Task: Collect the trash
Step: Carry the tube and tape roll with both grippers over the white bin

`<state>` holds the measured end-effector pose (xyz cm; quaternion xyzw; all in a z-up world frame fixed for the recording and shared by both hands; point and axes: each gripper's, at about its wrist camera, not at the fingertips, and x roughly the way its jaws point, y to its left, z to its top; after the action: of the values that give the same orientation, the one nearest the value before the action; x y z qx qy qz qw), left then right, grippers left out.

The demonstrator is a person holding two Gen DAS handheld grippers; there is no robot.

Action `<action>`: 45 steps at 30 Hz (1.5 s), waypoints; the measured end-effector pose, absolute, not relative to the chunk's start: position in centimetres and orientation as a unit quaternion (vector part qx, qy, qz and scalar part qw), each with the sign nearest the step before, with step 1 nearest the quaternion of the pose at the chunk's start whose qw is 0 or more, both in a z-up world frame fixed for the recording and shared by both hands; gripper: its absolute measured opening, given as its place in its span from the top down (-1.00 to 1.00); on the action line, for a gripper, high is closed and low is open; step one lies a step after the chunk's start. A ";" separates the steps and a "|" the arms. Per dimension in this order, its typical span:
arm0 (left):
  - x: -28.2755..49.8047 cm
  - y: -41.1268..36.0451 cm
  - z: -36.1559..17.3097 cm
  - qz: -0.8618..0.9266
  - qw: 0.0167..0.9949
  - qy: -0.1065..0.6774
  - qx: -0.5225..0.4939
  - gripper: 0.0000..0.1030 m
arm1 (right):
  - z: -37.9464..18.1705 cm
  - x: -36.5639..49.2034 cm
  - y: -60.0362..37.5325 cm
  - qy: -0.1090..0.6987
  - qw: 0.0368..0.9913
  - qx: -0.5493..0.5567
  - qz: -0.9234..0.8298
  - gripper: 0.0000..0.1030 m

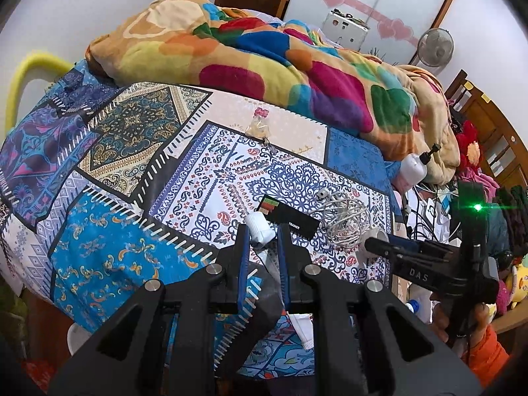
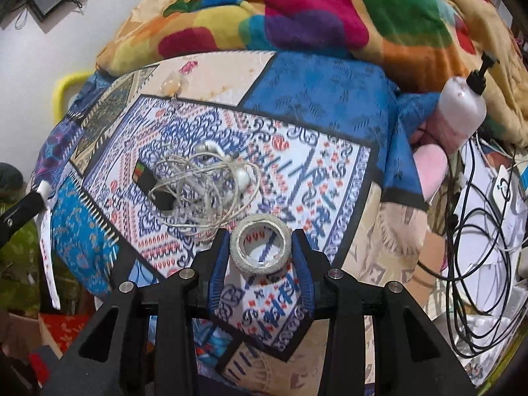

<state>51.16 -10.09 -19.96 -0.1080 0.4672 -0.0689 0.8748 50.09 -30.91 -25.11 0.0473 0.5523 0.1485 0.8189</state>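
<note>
Left gripper (image 1: 262,236): jaws closed on white tube (image 1: 260,231). Right gripper (image 2: 260,247): jaws clamped on tape roll (image 2: 260,247). Tangled earphones (image 2: 211,181) on patterned bedsheet (image 2: 313,105).

Even, soft indoor light; strong fisheye bending at dark edges; right wrist view slightly blurred.
</note>
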 end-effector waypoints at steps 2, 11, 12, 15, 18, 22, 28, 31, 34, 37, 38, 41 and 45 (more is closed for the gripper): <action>51.2 -10.1 -20.1 -0.068 0.874 0.469 -0.110 0.70 | -25.3 49.8 -30.8 0.557 0.815 0.040 0.154 0.31; 50.9 -10.0 -20.4 -0.066 0.870 0.475 -0.115 0.70 | -25.3 48.6 -30.1 0.549 0.822 0.008 0.153 0.32; 50.7 -9.9 -20.3 -0.066 0.870 0.474 -0.115 0.70 | -25.0 48.3 -30.0 0.547 0.824 0.004 0.150 0.33; 50.0 -9.3 -19.8 -0.062 0.872 0.470 -0.119 0.70 | -23.9 47.5 -29.6 0.538 0.829 -0.001 0.151 0.33; 49.0 -8.5 -19.1 -0.055 0.875 0.464 -0.124 0.70 | -22.1 46.7 -29.1 0.524 0.837 0.002 0.160 0.33; 47.1 -7.0 -17.7 -0.041 0.881 0.454 -0.127 0.70 | -18.7 45.2 -27.5 0.497 0.848 0.010 0.186 0.33; 43.2 -3.7 -15.3 -0.015 0.893 0.430 -0.135 0.70 | -14.0 42.8 -23.9 0.446 0.866 0.002 0.227 0.33; 41.1 -1.5 -14.3 0.001 0.896 0.419 -0.146 0.70 | -11.8 41.3 -21.5 0.426 0.869 0.000 0.253 0.33; 38.9 0.7 -13.4 0.019 0.900 0.407 -0.153 0.70 | -10.2 40.1 -19.3 0.412 0.869 -0.005 0.275 0.33; 36.7 2.9 -12.6 0.038 0.904 0.396 -0.159 0.70 | -9.3 38.8 -17.0 0.404 0.866 -0.011 0.296 0.33; 36.1 3.5 -12.5 0.043 0.904 0.394 -0.161 0.70 | -9.2 38.4 -16.3 0.402 0.864 -0.012 0.302 0.33; 33.8 5.9 -12.1 0.064 0.905 0.387 -0.167 0.70 | -8.7 36.8 -13.4 0.397 0.857 -0.023 0.326 0.33; 30.7 9.0 -12.0 0.092 0.903 0.381 -0.176 0.70 | -8.6 34.9 -9.9 0.399 0.845 -0.036 0.354 0.33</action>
<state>30.67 9.01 -12.02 -0.1763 0.3812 0.0920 0.9029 34.93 -9.93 -8.59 -0.0360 0.3988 0.3542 0.8451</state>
